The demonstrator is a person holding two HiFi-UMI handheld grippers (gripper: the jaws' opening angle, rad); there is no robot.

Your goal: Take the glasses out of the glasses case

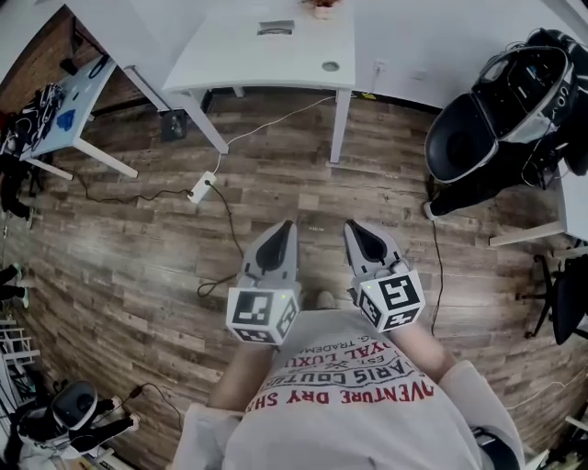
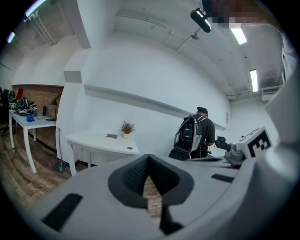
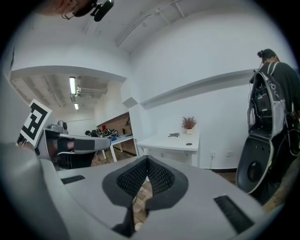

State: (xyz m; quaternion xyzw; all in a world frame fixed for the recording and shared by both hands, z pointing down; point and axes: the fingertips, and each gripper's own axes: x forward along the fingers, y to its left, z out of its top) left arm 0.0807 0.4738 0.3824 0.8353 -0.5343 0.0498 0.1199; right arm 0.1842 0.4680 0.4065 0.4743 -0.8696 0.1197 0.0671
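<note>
We hold both grippers low in front of us over a wood floor, tips pointing toward a white desk at the far wall. The left gripper has its jaws pressed together at the tips with nothing between them; only floor shows through the slit behind the pads. The right gripper, just beside it on the right, is closed the same way and equally empty.

On the far desk lies a small flat grey item, with a potted plant just right of it. It is too small for us to tell whether it is the glasses case. It sits well apart from both grippers, straight ahead and beyond them.

A white power strip lies on the floor near the desk's left legs. A chair stands at far right, and the gripper views show a person wearing a backpack beside it.
</note>
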